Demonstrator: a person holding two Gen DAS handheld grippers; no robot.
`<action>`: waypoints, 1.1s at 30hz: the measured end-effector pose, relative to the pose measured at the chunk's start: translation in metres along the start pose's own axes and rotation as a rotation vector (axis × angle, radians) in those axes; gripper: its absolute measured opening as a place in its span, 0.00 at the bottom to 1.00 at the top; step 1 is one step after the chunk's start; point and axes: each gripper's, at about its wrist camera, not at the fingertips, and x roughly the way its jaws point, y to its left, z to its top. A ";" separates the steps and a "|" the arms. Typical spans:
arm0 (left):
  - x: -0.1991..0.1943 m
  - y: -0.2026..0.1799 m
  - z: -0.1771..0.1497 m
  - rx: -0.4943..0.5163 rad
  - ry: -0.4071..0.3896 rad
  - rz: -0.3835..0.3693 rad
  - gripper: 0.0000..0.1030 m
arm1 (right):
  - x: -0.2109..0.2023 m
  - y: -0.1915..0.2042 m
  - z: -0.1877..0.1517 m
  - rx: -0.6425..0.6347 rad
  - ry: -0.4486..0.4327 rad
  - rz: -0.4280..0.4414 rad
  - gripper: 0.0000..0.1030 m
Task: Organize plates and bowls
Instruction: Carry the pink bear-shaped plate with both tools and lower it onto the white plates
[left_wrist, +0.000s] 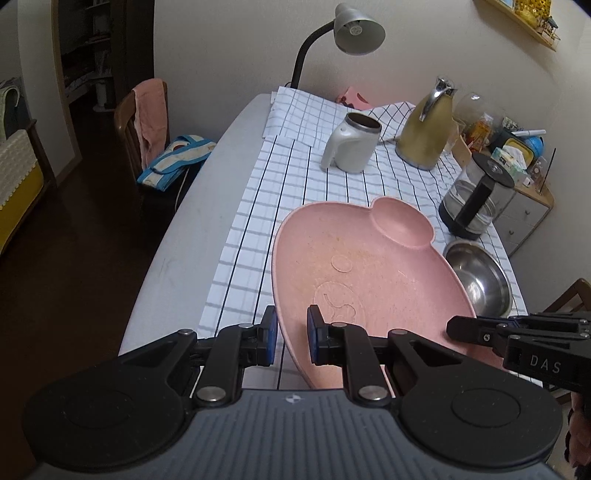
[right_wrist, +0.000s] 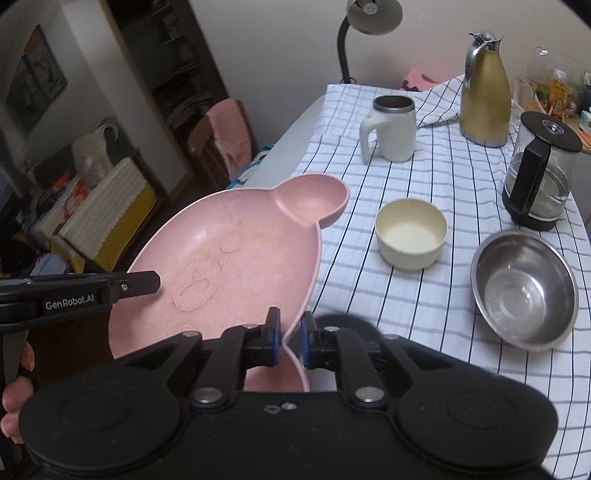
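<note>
I have the pink bear-shaped plate (right_wrist: 229, 258) lifted off the checked tablecloth (right_wrist: 424, 306), and everything else I place against it. On the plate's left rim the left gripper (left_wrist: 291, 334) is clamped, one blue pad outside the rim and one inside; in the right wrist view that same tool reaches in from the left edge with a person's fingers (right_wrist: 16, 391) wrapped on its handle. On the plate's near right rim the right gripper (right_wrist: 290, 338) is closed on the thin wall, its pads nearly together with the rim pinched between them. The plate hangs tilted, its round ear compartment pointing away from me towards the white handled mug (right_wrist: 391, 129). Just right of that ear sits the cream bowl (right_wrist: 410, 233), and further right the steel bowl (right_wrist: 524, 288), with the glass kettle (right_wrist: 539, 173) behind it and the gold thermal jug (right_wrist: 485, 92) beyond. My worry is the two-handed hold: both grips bite only a shallow lip, so if my hands drift apart or twist unevenly, one pad could slide off and the plate would swing down. Its far ear is near the cream bowl, so a careless sweep to the right could knock that bowl across the cloth.
</note>
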 end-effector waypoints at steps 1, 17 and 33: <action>-0.004 -0.001 -0.008 -0.008 0.005 0.002 0.15 | -0.003 0.001 -0.004 -0.009 0.006 0.002 0.11; -0.035 0.019 -0.142 -0.132 0.060 0.071 0.15 | -0.014 0.032 -0.103 -0.189 0.113 0.071 0.12; -0.002 0.020 -0.210 -0.148 0.138 0.122 0.15 | 0.020 0.043 -0.166 -0.345 0.173 0.070 0.12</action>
